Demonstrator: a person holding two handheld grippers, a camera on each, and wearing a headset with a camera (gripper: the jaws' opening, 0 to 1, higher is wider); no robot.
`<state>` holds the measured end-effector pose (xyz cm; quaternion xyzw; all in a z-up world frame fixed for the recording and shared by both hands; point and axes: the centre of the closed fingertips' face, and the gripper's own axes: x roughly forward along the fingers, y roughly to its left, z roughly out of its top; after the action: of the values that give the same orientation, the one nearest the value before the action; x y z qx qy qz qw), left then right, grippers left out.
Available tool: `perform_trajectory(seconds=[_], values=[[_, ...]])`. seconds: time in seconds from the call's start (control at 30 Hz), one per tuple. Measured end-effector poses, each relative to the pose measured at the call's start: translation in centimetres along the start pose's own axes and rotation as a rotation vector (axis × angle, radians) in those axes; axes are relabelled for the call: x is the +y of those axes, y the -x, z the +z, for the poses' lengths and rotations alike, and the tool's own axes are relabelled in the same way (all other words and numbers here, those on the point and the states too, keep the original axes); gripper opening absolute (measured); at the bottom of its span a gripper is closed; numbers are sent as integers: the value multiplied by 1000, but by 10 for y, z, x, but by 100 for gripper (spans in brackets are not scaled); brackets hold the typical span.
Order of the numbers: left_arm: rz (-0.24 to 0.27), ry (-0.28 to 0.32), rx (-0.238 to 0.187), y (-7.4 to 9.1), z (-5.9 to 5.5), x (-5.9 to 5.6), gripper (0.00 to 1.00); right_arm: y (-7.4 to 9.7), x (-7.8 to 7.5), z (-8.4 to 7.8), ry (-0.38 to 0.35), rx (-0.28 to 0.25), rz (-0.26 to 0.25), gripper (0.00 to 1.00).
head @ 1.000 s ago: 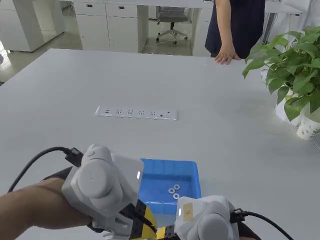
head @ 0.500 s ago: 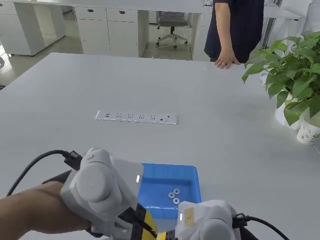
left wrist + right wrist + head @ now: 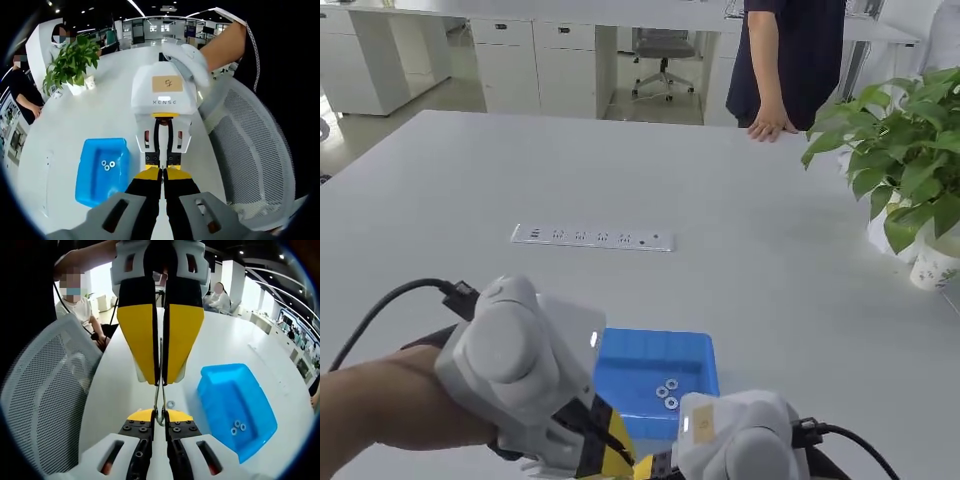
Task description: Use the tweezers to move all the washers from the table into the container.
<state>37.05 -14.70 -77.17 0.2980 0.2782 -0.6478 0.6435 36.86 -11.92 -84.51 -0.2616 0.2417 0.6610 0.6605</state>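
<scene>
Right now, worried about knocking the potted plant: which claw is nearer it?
Right. The right claw sits on the potted plant's side; the left claw is farther away, behind it.

On my right claw (image 3: 162, 161), the white housing (image 3: 165, 107) reads roughly "XENSE"; its tan sticker's (image 3: 166, 83) scrawl is unreadable.

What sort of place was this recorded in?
Most likely an open-plan office: a large white table with a white power strip, a grey swivel office chair by white drawer cabinets beyond it, and a potted green plant.
</scene>
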Motion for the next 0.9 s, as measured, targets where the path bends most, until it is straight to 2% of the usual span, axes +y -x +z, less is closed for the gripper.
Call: perform_trajectory(seconds=[0.47,0.9], values=[[6,-15,9,16,14,3,5,14,-6,16,25,-10,-18,9],[17,-35,17,29,25,16,5,25,-20,30,37,-30,-37,9]])
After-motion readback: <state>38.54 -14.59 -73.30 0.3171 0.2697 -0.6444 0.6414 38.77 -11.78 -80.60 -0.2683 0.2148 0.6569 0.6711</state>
